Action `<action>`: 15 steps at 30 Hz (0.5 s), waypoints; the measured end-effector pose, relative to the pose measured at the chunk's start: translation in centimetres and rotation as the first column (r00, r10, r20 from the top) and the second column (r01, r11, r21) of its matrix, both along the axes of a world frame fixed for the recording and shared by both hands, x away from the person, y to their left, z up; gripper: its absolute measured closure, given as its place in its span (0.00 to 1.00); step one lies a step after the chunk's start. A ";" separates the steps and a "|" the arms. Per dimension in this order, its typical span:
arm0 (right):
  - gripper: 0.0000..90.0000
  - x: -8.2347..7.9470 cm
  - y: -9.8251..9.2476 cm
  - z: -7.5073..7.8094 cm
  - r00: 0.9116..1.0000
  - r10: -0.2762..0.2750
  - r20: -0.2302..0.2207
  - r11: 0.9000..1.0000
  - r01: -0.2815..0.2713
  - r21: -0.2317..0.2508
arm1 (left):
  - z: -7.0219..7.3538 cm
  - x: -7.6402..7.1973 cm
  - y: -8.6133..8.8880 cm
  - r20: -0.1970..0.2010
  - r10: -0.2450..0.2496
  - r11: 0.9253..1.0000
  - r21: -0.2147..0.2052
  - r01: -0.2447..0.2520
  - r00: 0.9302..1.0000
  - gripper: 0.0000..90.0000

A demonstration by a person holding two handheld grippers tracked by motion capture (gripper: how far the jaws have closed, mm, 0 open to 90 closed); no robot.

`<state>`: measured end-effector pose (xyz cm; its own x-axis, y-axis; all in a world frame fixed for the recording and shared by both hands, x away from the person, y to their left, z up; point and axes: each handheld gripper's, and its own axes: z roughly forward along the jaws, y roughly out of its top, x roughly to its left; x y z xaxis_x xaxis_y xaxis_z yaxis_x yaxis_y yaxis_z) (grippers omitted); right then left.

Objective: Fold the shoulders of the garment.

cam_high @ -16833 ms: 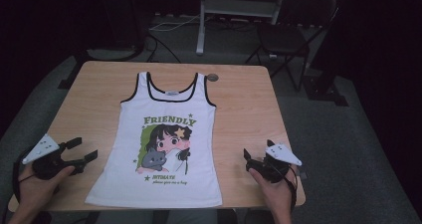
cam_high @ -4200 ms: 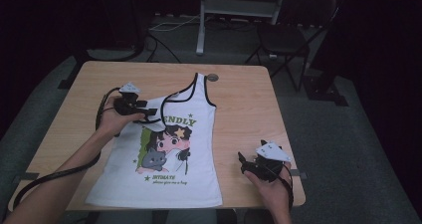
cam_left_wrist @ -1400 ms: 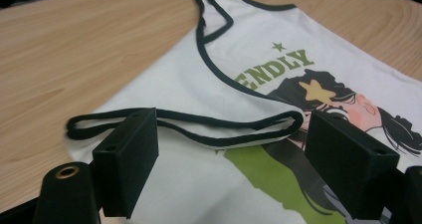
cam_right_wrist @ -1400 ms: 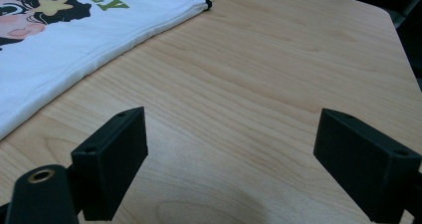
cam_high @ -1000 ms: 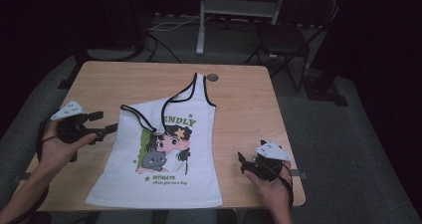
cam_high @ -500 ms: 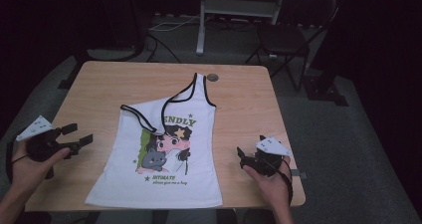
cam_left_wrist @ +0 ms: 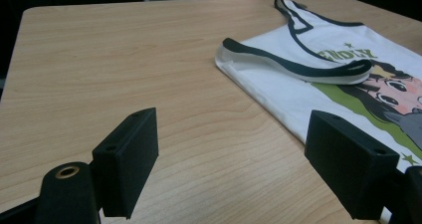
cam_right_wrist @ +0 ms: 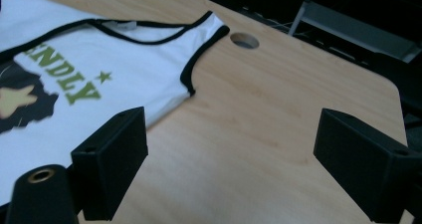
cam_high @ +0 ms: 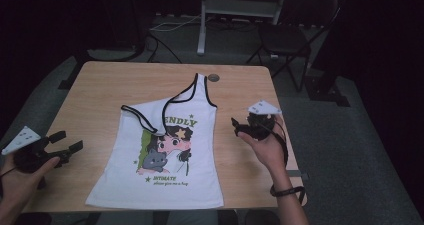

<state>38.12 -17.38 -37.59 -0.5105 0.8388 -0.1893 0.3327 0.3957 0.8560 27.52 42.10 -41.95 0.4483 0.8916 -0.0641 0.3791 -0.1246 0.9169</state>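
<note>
**Both claws wait beside a half-folded tank top**

Left claw (cam_high: pixel 64 144) rests wide open near the table's (cam_high: pixel 100 90) left edge, holding nothing. Right claw (cam_high: pixel 239 127) is open too, just beside the tank top (cam_high: pixel 170 155). One strap (cam_high: pixel 145 116) is folded across, so folding looks begun. Next, the right claw probably needs to pinch the other strap (cam_high: pixel 202 85). The top lies flat mid-table, long way front to back, neck pointing away.

My white tank top (cam_high: pixel 172 150) with black trim and a cartoon print lies flat mid-table, its left strap folded across the chest.
</note>
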 end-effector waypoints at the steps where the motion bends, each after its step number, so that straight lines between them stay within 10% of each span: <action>1: 0.15 0.5 0.2 0.3 1.000 0.003 -0.002 1.000 -0.003 -0.003 | 0.0 -0.1 0.0 -0.001 0.000 1.000 -0.003 0.000 1.000 0.23; 15: 0.15 8.0 2.8 2.4 1.000 0.022 -0.015 0.999 -0.022 -0.036 | -1.0 -1.6 0.3 0.005 0.013 1.000 -0.023 -0.013 1.000 0.23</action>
<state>46.17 -14.54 -35.17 -0.5317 0.8200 -0.2117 0.3358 0.4336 0.8362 25.92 42.40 -42.93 0.4369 0.8957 -0.0823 0.3755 -0.0984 0.9216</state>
